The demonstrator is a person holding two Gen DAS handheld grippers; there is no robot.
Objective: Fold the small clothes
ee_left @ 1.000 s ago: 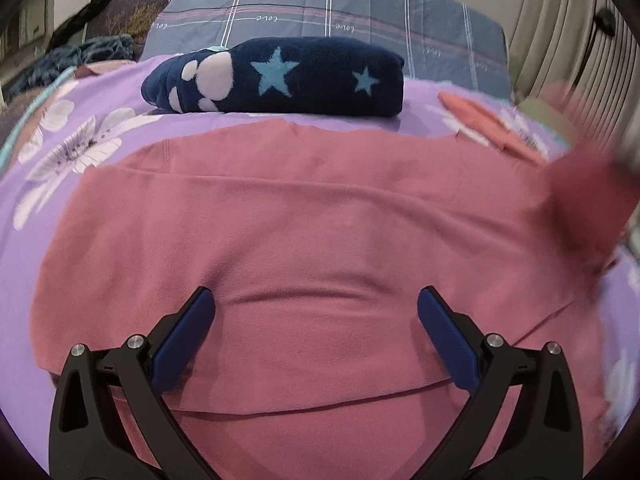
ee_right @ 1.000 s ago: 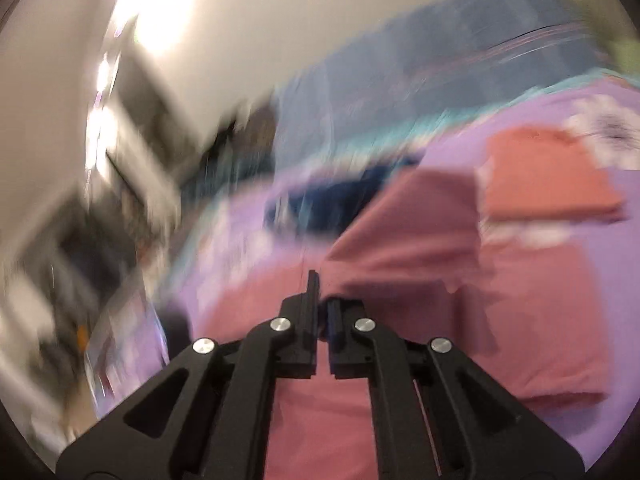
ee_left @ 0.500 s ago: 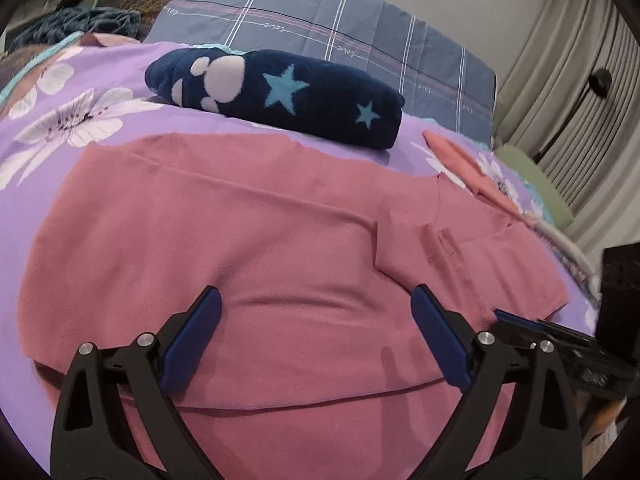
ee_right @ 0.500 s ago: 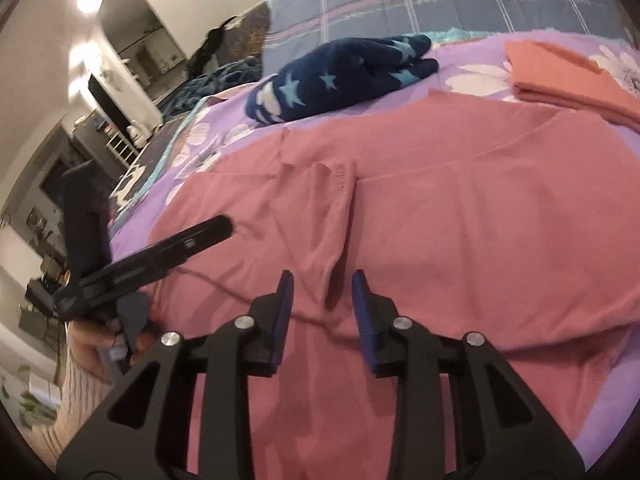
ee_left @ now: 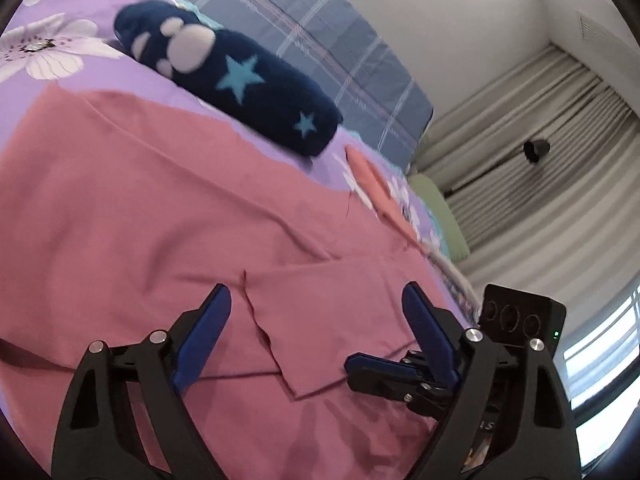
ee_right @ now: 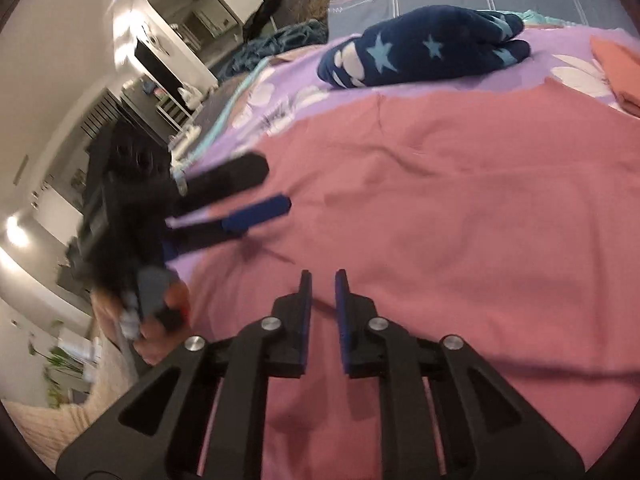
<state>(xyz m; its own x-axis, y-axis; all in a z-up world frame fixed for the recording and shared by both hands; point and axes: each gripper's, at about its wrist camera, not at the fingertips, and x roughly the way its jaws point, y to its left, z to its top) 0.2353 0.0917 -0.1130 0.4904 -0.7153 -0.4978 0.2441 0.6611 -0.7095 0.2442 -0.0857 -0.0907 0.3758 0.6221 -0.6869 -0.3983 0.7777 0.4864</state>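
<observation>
The left gripper is hovering wide open over the pink garment – jaws just narrowing, pads gripping nothing. The garment is lying spread on the purple floral bedspread, sleeve folded inward. The right gripper – jaws just closing, still slightly parted – is poised at the fabric's near edge.

Both wrist views sit low and close over the pink garment — left view tilted, facing far-right; right view facing far-left. Shared: the navy starred bundle.
</observation>
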